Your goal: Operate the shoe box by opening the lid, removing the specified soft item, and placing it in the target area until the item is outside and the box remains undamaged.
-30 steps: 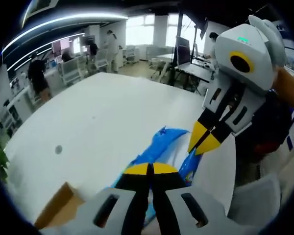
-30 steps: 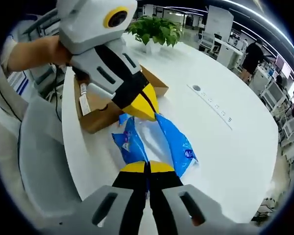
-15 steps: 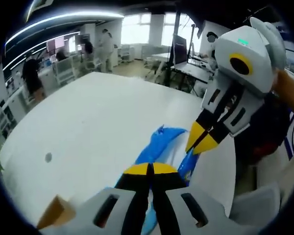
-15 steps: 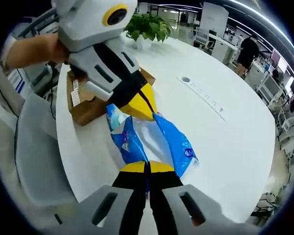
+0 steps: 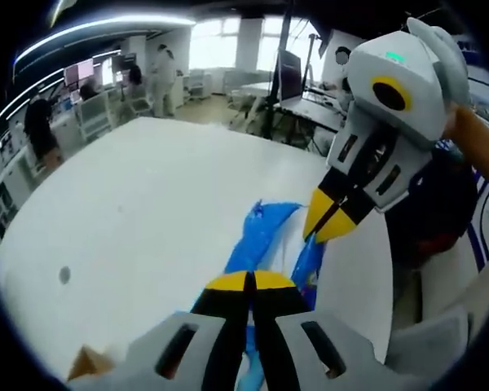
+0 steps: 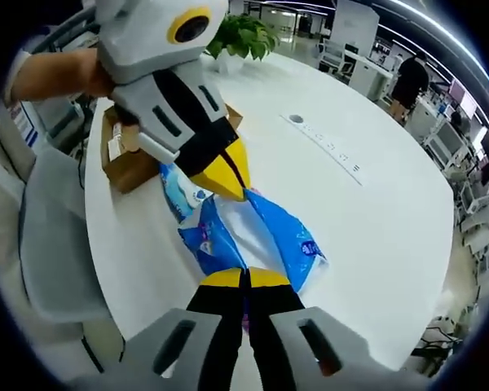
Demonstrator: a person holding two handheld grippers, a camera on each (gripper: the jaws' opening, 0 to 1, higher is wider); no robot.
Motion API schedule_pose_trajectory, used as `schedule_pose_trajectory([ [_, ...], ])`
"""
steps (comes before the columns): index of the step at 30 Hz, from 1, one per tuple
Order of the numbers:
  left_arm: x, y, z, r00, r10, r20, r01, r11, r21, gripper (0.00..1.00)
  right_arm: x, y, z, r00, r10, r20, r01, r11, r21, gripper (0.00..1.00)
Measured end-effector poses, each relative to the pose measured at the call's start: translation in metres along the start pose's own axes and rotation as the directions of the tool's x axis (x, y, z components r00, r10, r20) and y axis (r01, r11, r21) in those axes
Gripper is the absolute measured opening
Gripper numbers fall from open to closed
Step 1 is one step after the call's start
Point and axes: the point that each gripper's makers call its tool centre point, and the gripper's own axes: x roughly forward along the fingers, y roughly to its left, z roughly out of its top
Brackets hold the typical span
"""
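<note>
Blue soft pack (image 6: 253, 236), pinched at opposite ends by the closed left gripper (image 6: 228, 186) and right gripper (image 6: 244, 281), has drifted farther from the cardboard shoe box (image 6: 126, 159) at ten o'clock, so removal looks nearly done

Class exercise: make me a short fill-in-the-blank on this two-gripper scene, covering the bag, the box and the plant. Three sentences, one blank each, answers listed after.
1. The soft bag held between the two grippers is mostly ____ in colour.
2. In the right gripper view, the left gripper has its yellow-tipped jaws ____ on the bag's upper end.
3. The brown cardboard shoe box sits near the table edge, and beyond it stands a potted ____.

Missing words: blue; shut; plant
</note>
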Motion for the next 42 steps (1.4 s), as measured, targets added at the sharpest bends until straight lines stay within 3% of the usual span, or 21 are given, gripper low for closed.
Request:
schedule_pose_trajectory([
  [9,0.028,-0.008,0.000,0.999,-0.039,-0.017,0.039,0.999,0.015,0.00,0.007,-0.017,-0.027,0.999,-0.021,-0.027,0.022,0.999,0.029,0.00],
  [23,0.062,-0.005,-0.017,0.996,-0.068,-0.060,0.068,0.998,0.005,0.00,0.034,-0.026,-0.054,0.999,-0.017,-0.049,0.020,0.998,0.056,0.00],
  [31,0.072,-0.002,-0.034,0.994,-0.068,-0.081,0.068,0.998,-0.010,0.00,0.051,-0.021,-0.061,0.998,-0.006,-0.063,0.009,0.998,0.062,0.00],
  [42,0.070,0.006,-0.036,0.995,-0.056,-0.080,0.055,0.998,-0.014,0.00,0.058,-0.017,-0.056,0.998,0.004,-0.057,0.000,0.998,0.064,0.00],
])
